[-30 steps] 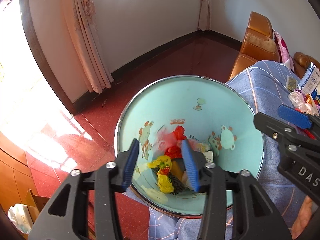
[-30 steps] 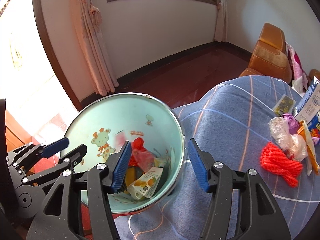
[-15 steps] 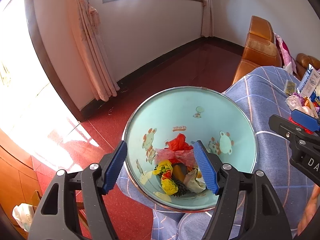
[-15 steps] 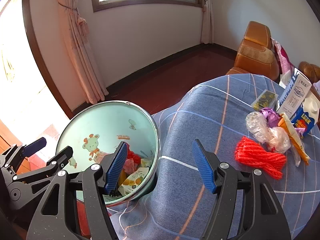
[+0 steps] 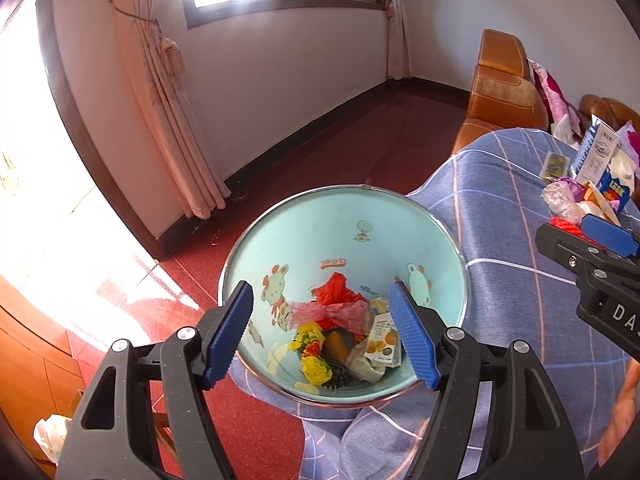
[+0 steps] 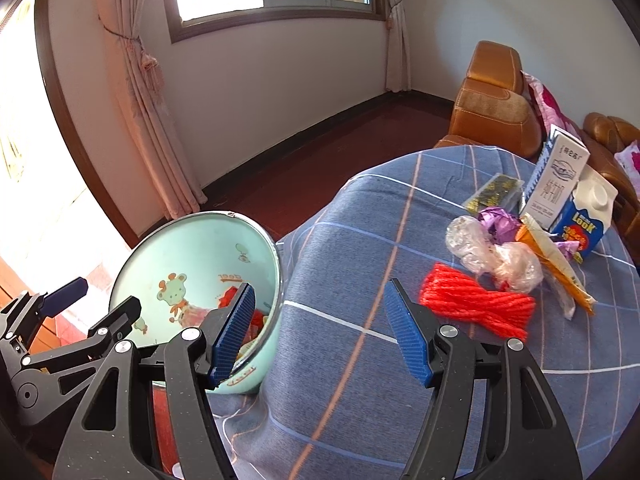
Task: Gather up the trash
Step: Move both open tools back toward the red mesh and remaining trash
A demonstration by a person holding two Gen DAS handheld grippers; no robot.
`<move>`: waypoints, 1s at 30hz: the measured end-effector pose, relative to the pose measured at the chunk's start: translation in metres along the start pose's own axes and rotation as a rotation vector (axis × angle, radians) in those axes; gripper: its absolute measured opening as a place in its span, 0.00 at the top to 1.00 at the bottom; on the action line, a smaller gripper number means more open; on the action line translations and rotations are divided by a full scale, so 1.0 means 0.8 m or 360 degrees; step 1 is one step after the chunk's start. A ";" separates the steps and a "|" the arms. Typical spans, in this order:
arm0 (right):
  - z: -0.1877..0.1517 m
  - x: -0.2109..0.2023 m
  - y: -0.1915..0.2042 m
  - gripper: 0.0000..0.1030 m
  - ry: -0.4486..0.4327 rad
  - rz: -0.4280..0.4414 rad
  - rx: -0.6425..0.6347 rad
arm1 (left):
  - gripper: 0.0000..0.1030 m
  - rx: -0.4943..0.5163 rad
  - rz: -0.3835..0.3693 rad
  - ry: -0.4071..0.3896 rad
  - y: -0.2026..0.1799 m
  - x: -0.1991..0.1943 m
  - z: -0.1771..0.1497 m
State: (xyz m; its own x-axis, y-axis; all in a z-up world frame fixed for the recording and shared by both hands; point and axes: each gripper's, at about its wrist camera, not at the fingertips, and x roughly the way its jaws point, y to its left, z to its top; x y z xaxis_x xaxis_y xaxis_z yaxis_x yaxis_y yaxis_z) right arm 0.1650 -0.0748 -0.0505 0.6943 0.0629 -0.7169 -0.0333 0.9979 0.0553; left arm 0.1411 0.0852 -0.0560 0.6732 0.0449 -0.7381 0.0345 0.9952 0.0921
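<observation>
1. left tool [image 5: 320,336]: jaws apart and just widened; nothing is clamped. it hangs above the bin [image 5: 348,208], and the scraps seen between the pads lie down in the bin, not in the grip.
2. right tool [image 6: 318,330]: jaws apart, just opened a little further; only bare bench [image 6: 360,400] cloth shows between the pads.
3. bin: pale green, steel rim, at the bench's left edge. it already holds red plastic, a yellow wrapper and a small carton.
4. remaining trash: a red cord bundle [image 6: 476,306], a clear plastic wad [image 6: 492,254], a purple wrapper [image 6: 498,218], an orange sachet [image 6: 556,264] and two cartons [image 6: 568,196], all clustered on the bench's right side.
5. key relation: the bundle lies ahead and to the right of the right tool, and is the nearest item of the cluster. the left tool is well apart from it, with the right tool between.
6. long axis: the bundle runs left-right across the view, sloping down to the right, roughly in line with the jaw gap.
7. judgement: the right tool likely takes the bundle next; rolling the wrist to close across its narrow width looks advisable.
</observation>
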 end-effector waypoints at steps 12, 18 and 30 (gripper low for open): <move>-0.009 -0.026 -0.050 0.35 -0.0046 -0.0040 0.0091 | 0.32 0.0153 -0.0051 -0.0027 -0.065 -0.022 -0.001; -0.026 -0.041 -0.095 0.35 -0.0055 -0.0093 0.0158 | 0.32 0.0231 -0.0078 -0.0021 -0.104 -0.027 -0.005; -0.075 -0.074 -0.209 0.35 -0.0053 -0.0269 0.0361 | 0.32 0.0415 -0.0151 -0.0037 -0.187 -0.039 -0.008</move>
State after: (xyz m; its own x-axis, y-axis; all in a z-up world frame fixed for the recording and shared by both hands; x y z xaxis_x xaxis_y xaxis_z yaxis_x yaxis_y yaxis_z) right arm 0.0864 -0.2445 -0.0595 0.6995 -0.1086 -0.7063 0.2443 0.9652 0.0936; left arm 0.1105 -0.0642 -0.0512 0.6746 -0.0523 -0.7363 0.2852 0.9385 0.1946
